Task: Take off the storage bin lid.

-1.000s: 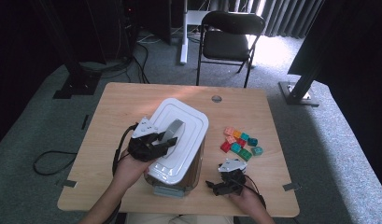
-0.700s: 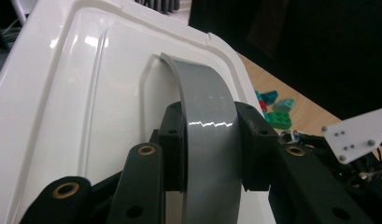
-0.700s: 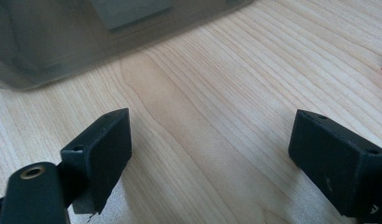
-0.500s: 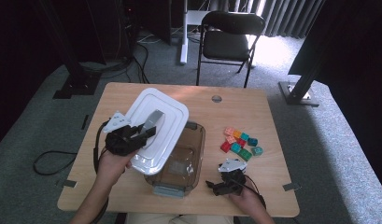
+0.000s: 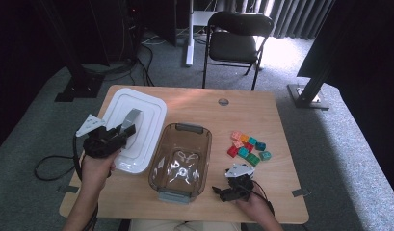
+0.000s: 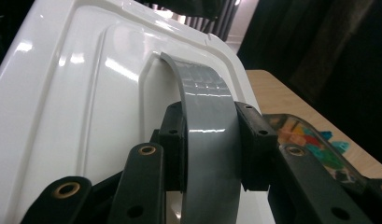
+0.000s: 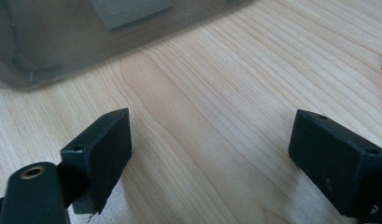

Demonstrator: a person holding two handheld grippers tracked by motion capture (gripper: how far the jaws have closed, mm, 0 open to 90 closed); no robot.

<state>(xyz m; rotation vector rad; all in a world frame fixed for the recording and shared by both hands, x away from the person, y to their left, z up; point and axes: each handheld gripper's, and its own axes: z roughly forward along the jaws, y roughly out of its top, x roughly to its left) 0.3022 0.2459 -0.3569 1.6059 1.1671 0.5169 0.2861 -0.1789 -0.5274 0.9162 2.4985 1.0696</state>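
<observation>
The left gripper (image 5: 121,132) is clamped on the grey handle (image 6: 208,135) that arches over the white lid (image 5: 134,126), its two black jaws pressing the strap's edges from either side. The lid is off the box and sits at the table's left side, just beside the open clear box (image 5: 181,161); its near corner seems low against the table, though whether it rests there or is carried cannot be told.

The lid looks light and stiff, a thin moulded plastic shell with a glossy, slippery skin. The handle is the sensible place to take it: a flat band standing proud of the top (the broad rim offers nothing narrow enough). Held at that one central point, the lid will likely tip if moved fast.

The right gripper (image 5: 231,189) rests low on the table near the box's front right corner, jaws wide apart and holding nothing, bare wood between them.

The table (image 5: 281,202) is pale wood grain, smooth and level. Small coloured blocks (image 5: 247,147) are clustered to the box's right. Beyond stand a dark folding chair (image 5: 235,43), grey carpet and dark curtains.
</observation>
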